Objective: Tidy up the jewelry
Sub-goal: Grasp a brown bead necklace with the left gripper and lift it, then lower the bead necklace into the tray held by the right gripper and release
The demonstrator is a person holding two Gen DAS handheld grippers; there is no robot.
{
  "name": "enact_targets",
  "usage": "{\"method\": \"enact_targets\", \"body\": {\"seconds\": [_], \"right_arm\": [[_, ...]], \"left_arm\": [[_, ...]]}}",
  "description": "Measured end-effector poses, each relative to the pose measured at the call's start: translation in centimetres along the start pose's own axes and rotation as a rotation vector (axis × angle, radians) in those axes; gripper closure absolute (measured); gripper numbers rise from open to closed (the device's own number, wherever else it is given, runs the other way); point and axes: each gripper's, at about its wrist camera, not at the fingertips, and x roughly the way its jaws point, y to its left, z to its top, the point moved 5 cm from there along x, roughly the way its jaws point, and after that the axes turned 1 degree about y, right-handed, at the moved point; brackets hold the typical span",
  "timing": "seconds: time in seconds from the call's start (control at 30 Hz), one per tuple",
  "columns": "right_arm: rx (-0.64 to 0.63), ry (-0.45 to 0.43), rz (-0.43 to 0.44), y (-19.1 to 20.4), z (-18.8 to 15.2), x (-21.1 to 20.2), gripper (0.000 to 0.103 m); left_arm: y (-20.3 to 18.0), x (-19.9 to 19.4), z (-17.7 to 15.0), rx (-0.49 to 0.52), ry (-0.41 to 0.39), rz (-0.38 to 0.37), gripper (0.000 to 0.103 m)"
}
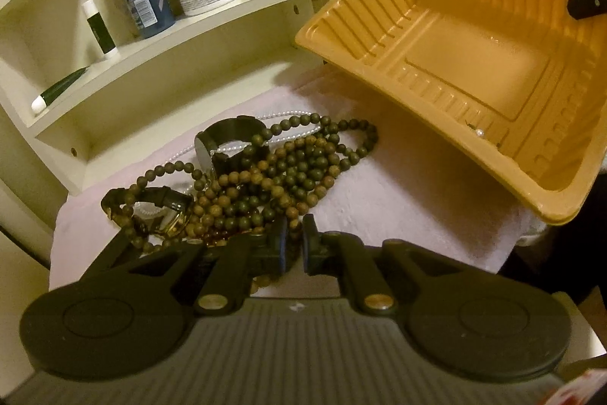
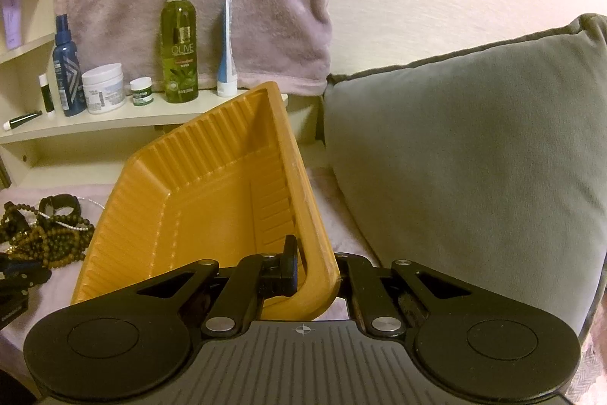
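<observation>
Right gripper (image 2: 315, 268): I have its two fingers pinched across the rim of the orange tray (image 2: 212, 200), one finger inside the wall and the other hidden behind it. The tray hangs tilted, its open side turned toward the jewelry, and it appears lifted off the pink cloth (image 1: 398, 200), though I cannot tell whether its low corner touches.

Left gripper (image 1: 294, 245): the fingers stand nearly together with a narrow gap between them, at the near edge of the bead pile (image 1: 265, 185). Whether a strand lies pinched in that gap I cannot tell; the tips sit against the beads and hide the contact.

Jewelry: wooden bead strands, a thin pearl chain (image 1: 227, 148), a black watch (image 1: 227, 143) and a gold-edged watch (image 1: 159, 211) lie tangled in one heap on the cloth, just beside the tray's lower lip. One small pearl piece (image 1: 478, 131) rests inside the tray.

Step in hand, as I judge it: moving the heap into the tray. To do this well I would keep the tray's lip low and close to the pile, so pieces travel a short way. I would take one strand at its edge, lifting slowly, since the strands are interlaced and may drag the watches along. The right grip on the thin rim looks liable to twist under added weight, so I would level the tray as it fills.
</observation>
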Motion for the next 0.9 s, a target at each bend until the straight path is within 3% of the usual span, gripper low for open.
{"method": "enact_targets", "body": {"seconds": [0.27,0.47,0.9], "right_arm": [[0.002,0.000,0.001,-0.1,0.0,0.0,0.097],[0.004,-0.003,0.001,0.0,-0.1,0.0,0.097],[0.007,-0.015,0.004,0.3,0.2,-0.3,0.097]], "left_arm": [[0.6,-2.3,1.4,-0.038,-0.020,-0.029,0.097],[3.2,-6.9,5.1,-0.116,-0.119,-0.084,0.097],[6.2,-15.0,13.3,-0.132,-0.336,-0.109,0.097]]}}
